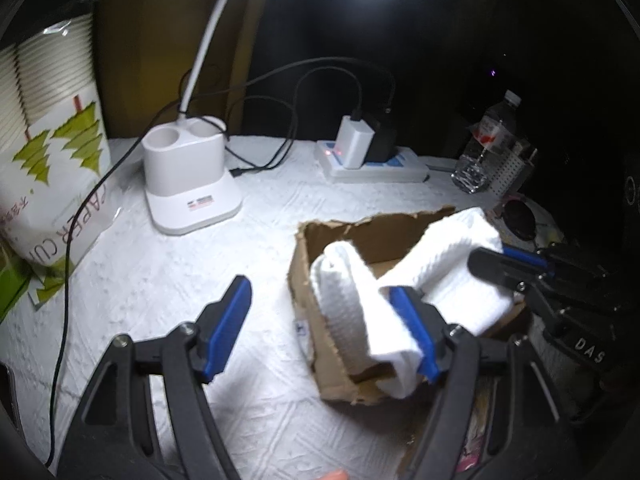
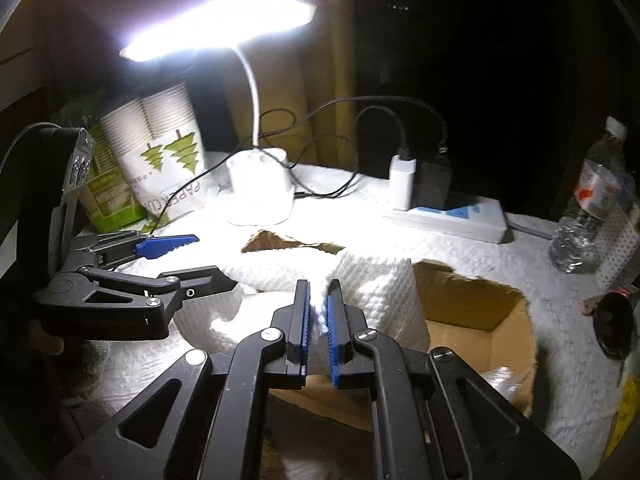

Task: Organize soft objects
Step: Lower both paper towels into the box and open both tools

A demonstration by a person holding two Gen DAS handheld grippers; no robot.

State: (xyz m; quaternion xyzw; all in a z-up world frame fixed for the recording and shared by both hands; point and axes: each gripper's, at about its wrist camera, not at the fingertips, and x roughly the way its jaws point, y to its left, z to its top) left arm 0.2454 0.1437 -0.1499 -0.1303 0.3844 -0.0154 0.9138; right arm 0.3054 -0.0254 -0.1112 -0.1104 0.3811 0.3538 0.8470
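A white, waffle-textured towel (image 2: 372, 284) is draped over the torn rim of a brown cardboard box (image 2: 472, 304) and pinched by the clenched right gripper (image 2: 318, 312). The left gripper (image 1: 324, 328) is spread wide, nothing pressed. The box's bottom is hidden; the surroundings are lost in darkness.

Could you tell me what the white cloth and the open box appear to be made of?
The white cloth looks like soft woven cotton, matte, with a waffle-like ribbed texture; probably a towel. The open box appears to be plain brown corrugated cardboard, matte, with ragged torn edges.
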